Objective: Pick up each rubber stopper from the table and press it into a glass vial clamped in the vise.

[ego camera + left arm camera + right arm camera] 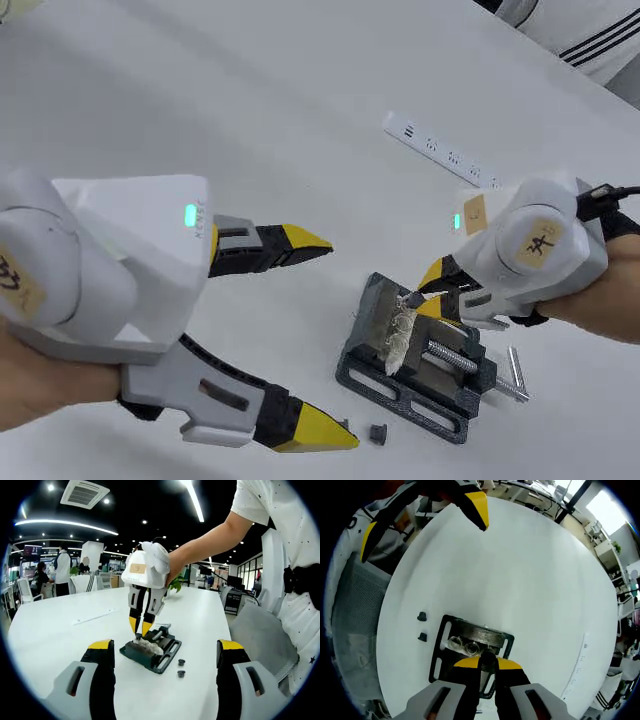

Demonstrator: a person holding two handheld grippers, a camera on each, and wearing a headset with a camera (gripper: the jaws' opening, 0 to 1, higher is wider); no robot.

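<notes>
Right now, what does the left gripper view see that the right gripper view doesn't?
Left gripper view: the right gripper from outside, the arm holding it, ceiling lights and people far back. Right gripper view: it looks straight down on the open mouths of the vials in the vise, with what looks like a dark stopper pinched between its own tips. Both: the vise, two loose stoppers beside it and the white table.

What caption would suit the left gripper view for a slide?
Framed by the open left gripper, the right gripper hangs over the vise, two rubber stoppers beside it.
</notes>
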